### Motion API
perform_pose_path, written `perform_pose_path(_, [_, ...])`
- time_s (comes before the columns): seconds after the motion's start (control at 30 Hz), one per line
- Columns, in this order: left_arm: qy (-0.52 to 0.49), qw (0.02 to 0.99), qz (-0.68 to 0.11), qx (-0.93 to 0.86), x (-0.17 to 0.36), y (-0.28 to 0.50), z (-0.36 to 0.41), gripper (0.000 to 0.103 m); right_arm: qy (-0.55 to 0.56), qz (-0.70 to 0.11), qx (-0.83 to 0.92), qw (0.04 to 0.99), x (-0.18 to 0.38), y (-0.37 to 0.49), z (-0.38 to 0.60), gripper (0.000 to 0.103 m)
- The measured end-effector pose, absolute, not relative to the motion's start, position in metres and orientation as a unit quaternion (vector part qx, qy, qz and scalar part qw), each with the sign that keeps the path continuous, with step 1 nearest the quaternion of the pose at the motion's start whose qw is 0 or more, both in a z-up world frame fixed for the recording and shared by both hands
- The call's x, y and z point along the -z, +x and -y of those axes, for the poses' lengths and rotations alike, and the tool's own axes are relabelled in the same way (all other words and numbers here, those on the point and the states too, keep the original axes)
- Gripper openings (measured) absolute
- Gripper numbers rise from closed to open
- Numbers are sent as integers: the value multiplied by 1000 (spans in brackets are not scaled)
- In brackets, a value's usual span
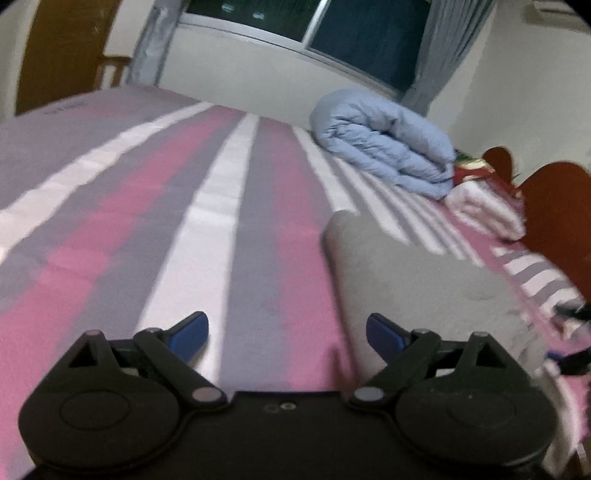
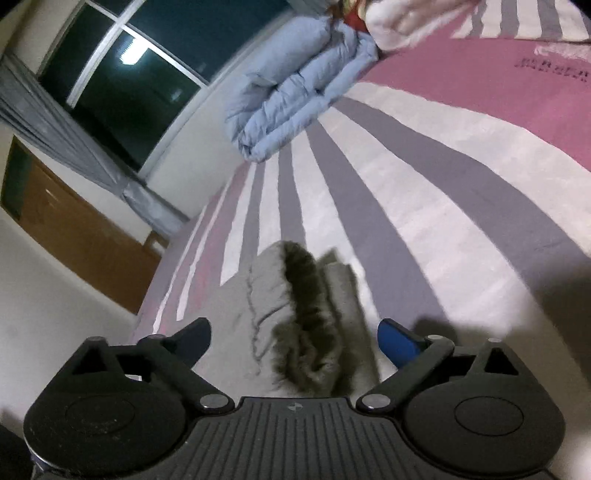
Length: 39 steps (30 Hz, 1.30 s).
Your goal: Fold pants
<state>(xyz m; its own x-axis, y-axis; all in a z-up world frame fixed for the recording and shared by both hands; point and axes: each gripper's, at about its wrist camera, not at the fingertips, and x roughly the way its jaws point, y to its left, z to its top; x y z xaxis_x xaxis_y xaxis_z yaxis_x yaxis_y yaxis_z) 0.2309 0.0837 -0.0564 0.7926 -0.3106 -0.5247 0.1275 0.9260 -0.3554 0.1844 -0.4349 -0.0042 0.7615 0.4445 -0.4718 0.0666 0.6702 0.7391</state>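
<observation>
The grey pants [image 1: 417, 280] lie folded on the striped bedsheet [image 1: 155, 206], to the right of my left gripper [image 1: 287, 332]. The left gripper is open and empty, just above the sheet, with its right blue finger [image 1: 388, 334] beside the pants' left edge. In the right wrist view the pants [image 2: 266, 310] lie bunched, with a dark fuzzy lining [image 2: 306, 314] showing. My right gripper [image 2: 293, 339] is open, its fingers either side of the cloth and apart from it. The right gripper's tip [image 1: 570, 358] shows blurred at the left view's right edge.
A folded light blue duvet [image 1: 384, 147] lies at the far side of the bed below the window [image 1: 332, 29]. Folded white and pink bedding [image 1: 484, 210] sits by the red-brown headboard [image 1: 554, 221]. A wooden door [image 2: 81, 232] stands beyond the bed's edge.
</observation>
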Motion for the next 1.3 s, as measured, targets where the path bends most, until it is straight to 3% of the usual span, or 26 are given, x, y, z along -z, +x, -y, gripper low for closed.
perform_pose_path(0.13, [-158, 912, -339, 170, 52, 267, -60, 60, 390, -365, -125, 836, 22, 199, 442, 96])
perform_pose_path(0.23, [-151, 903, -361, 177, 59, 284, -47, 59, 394, -382, -133, 825, 38, 203, 444, 96])
perform_pose_path(0.53, [-259, 835, -419, 244, 96, 327, -65, 60, 410, -405, -197, 793, 52, 233, 442, 95])
perform_pose_path(0.57, [-260, 832, -421, 251, 101, 331, -65, 61, 412, -410, -212, 786, 54, 237, 441, 79])
perform_pose_path(0.6, [-258, 832, -420, 255, 102, 332, -64, 61, 411, -420, -225, 777, 57, 241, 437, 74])
perform_pose_path(0.73, [-247, 825, -427, 275, 104, 344, -55, 57, 412, -432, -243, 765, 67, 257, 428, 67])
perform_pose_path(0.83, [-245, 796, -454, 316, 110, 358, -42, 37, 402, -438, -248, 765, 68, 268, 421, 67])
perform_pose_path(0.9, [-229, 802, -449, 319, 111, 361, -36, 27, 387, -444, -251, 768, 66, 276, 414, 66])
perform_pose_path(0.93, [-235, 806, -442, 315, 111, 360, -38, 22, 385, -444, -254, 768, 65, 280, 412, 57])
perform_pose_path(1.0, [-246, 814, -418, 318, 108, 354, -42, 15, 390, -432, -271, 767, 57, 286, 410, 51])
perform_pose_path(1.3, [-285, 843, -326, 320, 37, 395, -67, 13, 371, -358, -327, 792, -14, 345, 400, 50])
